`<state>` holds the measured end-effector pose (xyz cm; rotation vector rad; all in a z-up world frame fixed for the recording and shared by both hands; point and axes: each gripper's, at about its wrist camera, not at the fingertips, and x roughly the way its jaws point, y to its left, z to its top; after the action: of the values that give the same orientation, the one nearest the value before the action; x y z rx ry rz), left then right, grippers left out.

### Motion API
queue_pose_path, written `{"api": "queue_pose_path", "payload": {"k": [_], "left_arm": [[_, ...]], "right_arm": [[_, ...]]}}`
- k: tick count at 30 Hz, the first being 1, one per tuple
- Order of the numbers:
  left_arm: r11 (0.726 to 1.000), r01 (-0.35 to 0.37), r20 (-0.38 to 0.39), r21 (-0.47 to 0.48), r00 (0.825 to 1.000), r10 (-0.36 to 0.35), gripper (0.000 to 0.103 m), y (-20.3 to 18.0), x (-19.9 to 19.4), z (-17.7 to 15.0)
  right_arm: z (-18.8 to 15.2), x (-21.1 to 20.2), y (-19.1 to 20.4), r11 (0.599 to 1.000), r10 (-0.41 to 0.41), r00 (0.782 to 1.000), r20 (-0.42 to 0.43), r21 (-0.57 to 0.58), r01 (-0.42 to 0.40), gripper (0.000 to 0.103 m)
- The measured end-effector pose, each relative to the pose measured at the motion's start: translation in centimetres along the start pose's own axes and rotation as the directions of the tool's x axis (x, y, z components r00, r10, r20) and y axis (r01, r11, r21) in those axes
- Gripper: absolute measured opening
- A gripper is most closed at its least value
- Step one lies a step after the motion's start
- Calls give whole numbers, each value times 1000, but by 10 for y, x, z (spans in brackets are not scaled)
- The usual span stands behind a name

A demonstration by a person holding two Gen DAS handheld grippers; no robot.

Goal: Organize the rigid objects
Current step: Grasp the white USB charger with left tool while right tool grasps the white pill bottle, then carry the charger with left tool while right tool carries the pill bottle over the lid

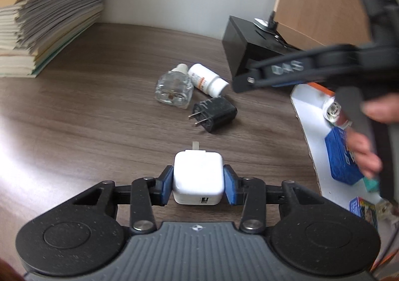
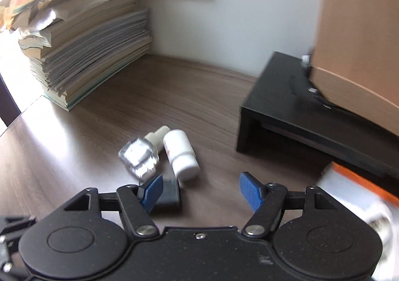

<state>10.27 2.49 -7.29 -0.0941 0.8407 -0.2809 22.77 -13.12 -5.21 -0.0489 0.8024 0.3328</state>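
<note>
A dark wood-grain desk [image 1: 87, 119] runs back to a white wall, with a tall stack of papers [image 2: 94, 44] off to the left. The left gripper [image 1: 198, 182] has its blue pads [image 1: 167, 182] pressed against both sides of a white charger [image 1: 198, 177], prong end pointing away. Ahead of it lie a black plug adapter [image 1: 215, 114], a clear glass bottle [image 1: 174, 88] and a white pill bottle [image 1: 207, 80], the two bottles touching. The right gripper [image 2: 200, 192] hangs wide apart and empty, the pill bottle just ahead of it to the left. A black stand [image 2: 299, 111] sits ahead to its right.
</note>
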Motion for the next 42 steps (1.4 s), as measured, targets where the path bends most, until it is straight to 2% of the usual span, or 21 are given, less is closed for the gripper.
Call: {"api": "queue_pose_path", "payload": {"k": [5,8,12,16,21,28,37,42], "left_arm": [[998,-24,27,-51,999,25,42,5,-10,1],[995,-42,36,-87,998,45,42,8,-14,2],[992,-64,46,-108,997,69,42,11,-19,2],[987,-78,56,-142,995,87,42,11,-19,6],[987,-79,78,-139,993,91,42,5,-17,17],[992,-66,82,-108,994,75,42,-10,-20,31],[998,-55,85,-36,995,58,42,-43,-36,40],[1000,-17,90,23,996,15,42,-66,-50,38]], "right_arm": [[18,40,0,998,56,997,-47,-35,-58,78],[24,58,6,995,59,996,-66,-77,-64,71],[27,75,12,992,69,994,-90,-100,-78,40],[23,71,14,993,66,995,-76,-89,-73,40],[18,39,6,998,55,998,-36,-36,-56,40],[2,-32,-10,998,5,1000,30,59,-7,40],[-44,-115,-24,977,-106,992,71,194,90,40],[-74,-162,-34,949,-170,982,86,281,140,40]]}}
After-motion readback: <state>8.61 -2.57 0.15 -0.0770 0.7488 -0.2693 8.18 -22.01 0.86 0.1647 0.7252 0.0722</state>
